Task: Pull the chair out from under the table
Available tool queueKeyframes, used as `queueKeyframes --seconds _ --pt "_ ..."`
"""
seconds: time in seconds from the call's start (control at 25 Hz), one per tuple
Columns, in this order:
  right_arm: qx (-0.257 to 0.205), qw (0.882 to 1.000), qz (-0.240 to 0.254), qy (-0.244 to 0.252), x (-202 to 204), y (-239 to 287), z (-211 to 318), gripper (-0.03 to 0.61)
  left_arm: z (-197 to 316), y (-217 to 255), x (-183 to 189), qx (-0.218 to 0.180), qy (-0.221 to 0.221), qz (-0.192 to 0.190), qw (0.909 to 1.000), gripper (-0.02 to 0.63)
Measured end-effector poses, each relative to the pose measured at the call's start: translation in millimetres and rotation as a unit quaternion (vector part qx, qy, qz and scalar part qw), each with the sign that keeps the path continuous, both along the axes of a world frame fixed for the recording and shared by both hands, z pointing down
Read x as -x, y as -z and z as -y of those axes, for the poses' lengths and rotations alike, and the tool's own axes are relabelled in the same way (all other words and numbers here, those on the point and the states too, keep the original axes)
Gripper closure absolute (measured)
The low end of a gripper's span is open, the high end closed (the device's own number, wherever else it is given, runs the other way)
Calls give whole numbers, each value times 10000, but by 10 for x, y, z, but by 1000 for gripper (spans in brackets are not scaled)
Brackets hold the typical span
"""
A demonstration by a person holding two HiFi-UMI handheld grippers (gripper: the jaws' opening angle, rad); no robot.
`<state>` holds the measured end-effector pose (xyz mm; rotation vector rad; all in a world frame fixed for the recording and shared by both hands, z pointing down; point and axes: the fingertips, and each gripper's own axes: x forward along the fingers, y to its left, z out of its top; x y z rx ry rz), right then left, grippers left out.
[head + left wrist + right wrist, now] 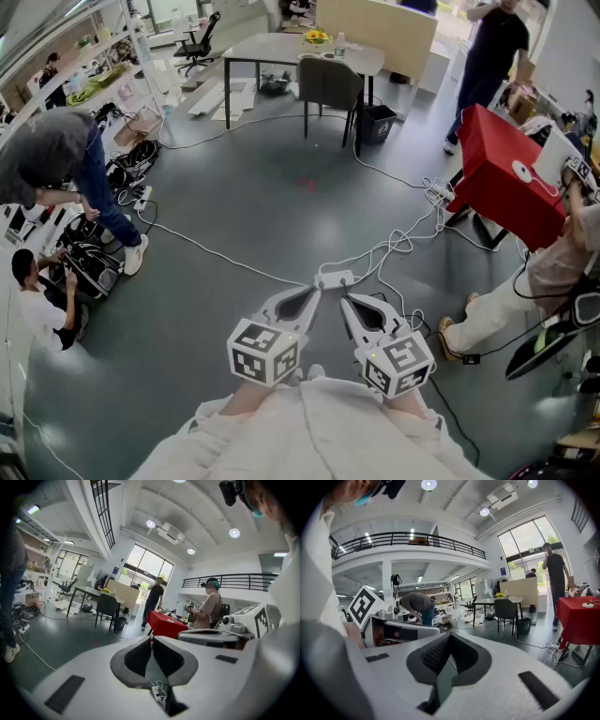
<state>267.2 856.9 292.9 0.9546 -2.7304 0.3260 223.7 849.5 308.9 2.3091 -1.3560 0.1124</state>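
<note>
Left gripper: jaws together, pads meeting at the tips, nothing between them. It sits low in front of me, tilted slightly toward the floor, with its marker cube nearest my sleeve.

Right gripper: jaws likewise closed and empty. It is held beside the left at the same slight downward tilt. The two tips lie near each other but do not touch.

Directly beyond both tips, on the grey floor, lies a white power strip. White cables trail from it across the floor toward the right and the far left.

The chair, dark with thin legs, is well apart from both grippers, across open floor at the far side of the room. It stands against the near edge of the table, its back turned toward me. Neither gripper touches it. A yellow bunch of flowers sits on the tabletop, and a dark bin stands on the floor just right of the chair.

A red-covered stand is at the right. One person stands behind it and another sits near it. At the left, one person bends over gear on the floor and another sits low beside the shelving.
</note>
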Motion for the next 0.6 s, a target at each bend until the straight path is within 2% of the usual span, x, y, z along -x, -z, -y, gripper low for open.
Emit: queueKeyframes --seconds 0.6 --pt "31 9998 15 178 -59 -71 262 575 243 -61 -72 60 162 58 9998 586"
